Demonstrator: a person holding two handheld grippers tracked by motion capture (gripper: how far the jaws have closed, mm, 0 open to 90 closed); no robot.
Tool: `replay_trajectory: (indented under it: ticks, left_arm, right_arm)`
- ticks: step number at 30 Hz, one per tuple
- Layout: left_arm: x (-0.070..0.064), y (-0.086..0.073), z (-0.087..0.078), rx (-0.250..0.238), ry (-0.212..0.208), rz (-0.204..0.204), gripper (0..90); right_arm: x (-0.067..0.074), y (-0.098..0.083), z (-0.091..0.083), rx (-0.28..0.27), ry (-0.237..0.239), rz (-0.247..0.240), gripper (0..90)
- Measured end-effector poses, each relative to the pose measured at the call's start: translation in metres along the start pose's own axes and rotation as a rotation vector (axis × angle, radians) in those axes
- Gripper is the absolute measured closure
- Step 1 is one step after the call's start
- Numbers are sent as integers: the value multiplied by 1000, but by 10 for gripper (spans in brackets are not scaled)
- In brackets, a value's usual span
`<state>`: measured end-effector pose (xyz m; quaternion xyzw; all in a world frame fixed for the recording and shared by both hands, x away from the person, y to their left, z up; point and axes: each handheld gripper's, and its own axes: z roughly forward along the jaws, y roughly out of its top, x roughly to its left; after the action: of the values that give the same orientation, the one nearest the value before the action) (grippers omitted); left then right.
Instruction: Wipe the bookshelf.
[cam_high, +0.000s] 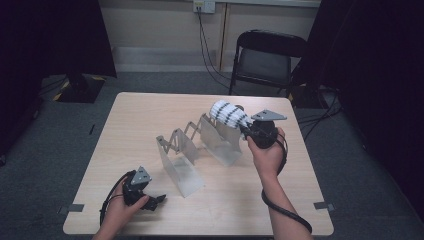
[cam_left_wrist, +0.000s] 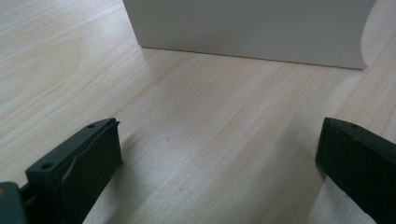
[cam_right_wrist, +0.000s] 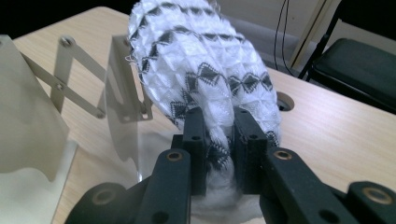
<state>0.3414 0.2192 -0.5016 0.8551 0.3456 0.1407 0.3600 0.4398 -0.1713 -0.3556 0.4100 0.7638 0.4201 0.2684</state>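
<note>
Knitted white sock (cam_right_wrist: 205, 74) with black diamonds, clamped in right gripper (cam_right_wrist: 219, 140), left gripper (cam_left_wrist: 219, 158) spread apart.

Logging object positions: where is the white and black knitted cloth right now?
High view: the knitted cloth is pinched in the right tongs, above the far panel of the metal rack.

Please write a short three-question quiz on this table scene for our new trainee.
1. True or false: the right gripper is shut on the white knitted cloth with black diamond bands.
2. What lies between the jaws of the left gripper? A) the cloth B) bare pale wooden table C) a cable
3. Name the piece of furniture standing on the floor beyond the far edge of the table.

Key:
1. True; the pads pinch the cloth's bunched end, above the folding metal scissor-link rack.
2. B; the jaws stand wide apart.
3. A black folding chair.
</note>
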Motion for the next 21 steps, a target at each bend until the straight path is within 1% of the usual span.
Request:
replay_trajectory:
  ticks: [4, 7, 8, 11, 13, 21]
  left_arm:
    - [0, 0, 0, 0, 0, 0, 0]
    - [0, 0, 0, 0, 0, 0, 0]
    - [0, 0, 0, 0, 0, 0, 0]
    - [0, 0, 0, 0, 0, 0, 0]
    - [0, 0, 0, 0, 0, 0, 0]
    - [0, 0, 0, 0, 0, 0, 0]
  right_arm:
    - [4, 6, -1, -6, 5, -10, 771]
    - [7, 5, 2, 1, 15, -18, 771]
    - [8, 4, 4, 7, 17, -15, 771]
    - [9, -4, 11, 32, 28, -12, 771]
    - [9, -13, 18, 51, 29, 5, 771]
    - [9, -39, 39, 102, 35, 47, 771]
